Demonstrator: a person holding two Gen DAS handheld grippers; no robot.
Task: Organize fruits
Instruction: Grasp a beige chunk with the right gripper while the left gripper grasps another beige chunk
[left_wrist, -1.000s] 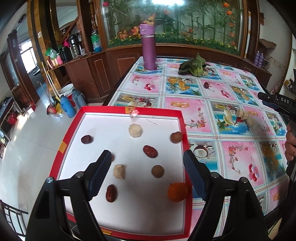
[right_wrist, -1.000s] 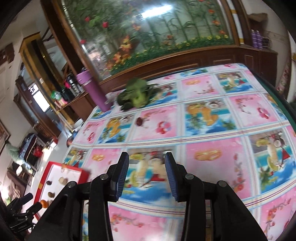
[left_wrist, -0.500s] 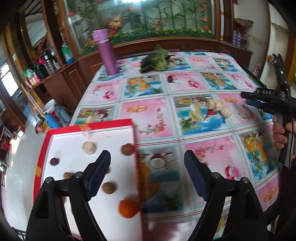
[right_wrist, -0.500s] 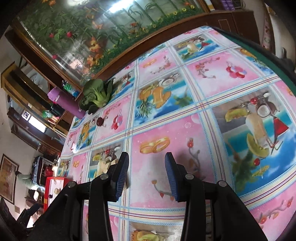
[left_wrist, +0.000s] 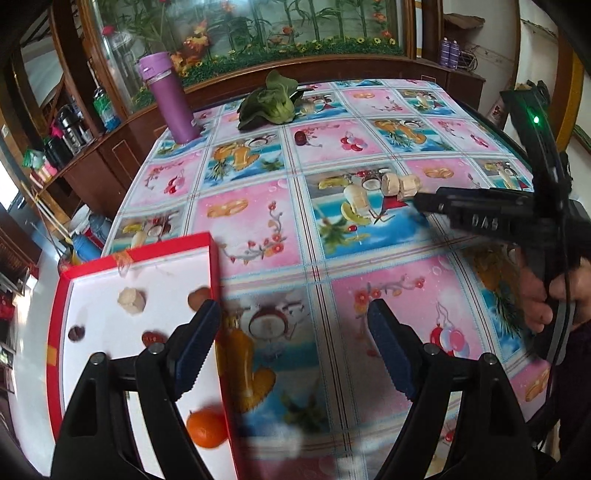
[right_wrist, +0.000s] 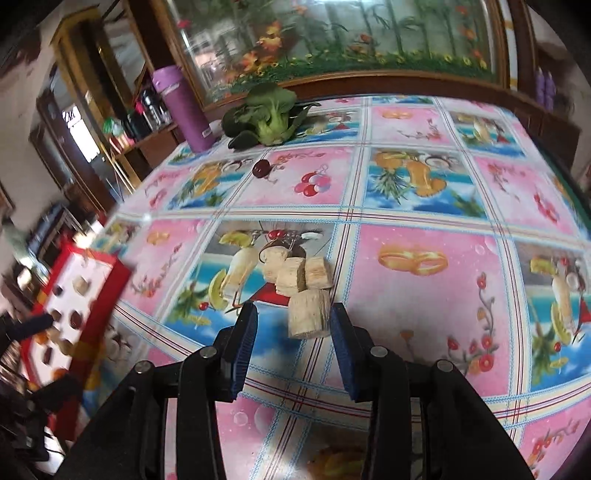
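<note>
**Right gripper's lined up on the pale chunks now**

A second ago the right gripper (right_wrist: 291, 347) faced bare tablecloth; now its spread jaws flank the nearest pale chunk (right_wrist: 309, 313), nothing pinched yet. Looks like a pickup's coming. The left gripper (left_wrist: 291, 347) swung off the red tray (left_wrist: 62, 295), gaping and empty. The tray holds an orange (left_wrist: 207, 426), dates and nuts.

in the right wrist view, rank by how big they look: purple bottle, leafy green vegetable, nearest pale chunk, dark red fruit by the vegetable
1. purple bottle and leafy green vegetable: about alike in apparent size, one tall, one wide, so no ranking between them.
2. nearest pale chunk, which nearness to the camera enlarges.
3. dark red fruit, clearly smallest.
</note>
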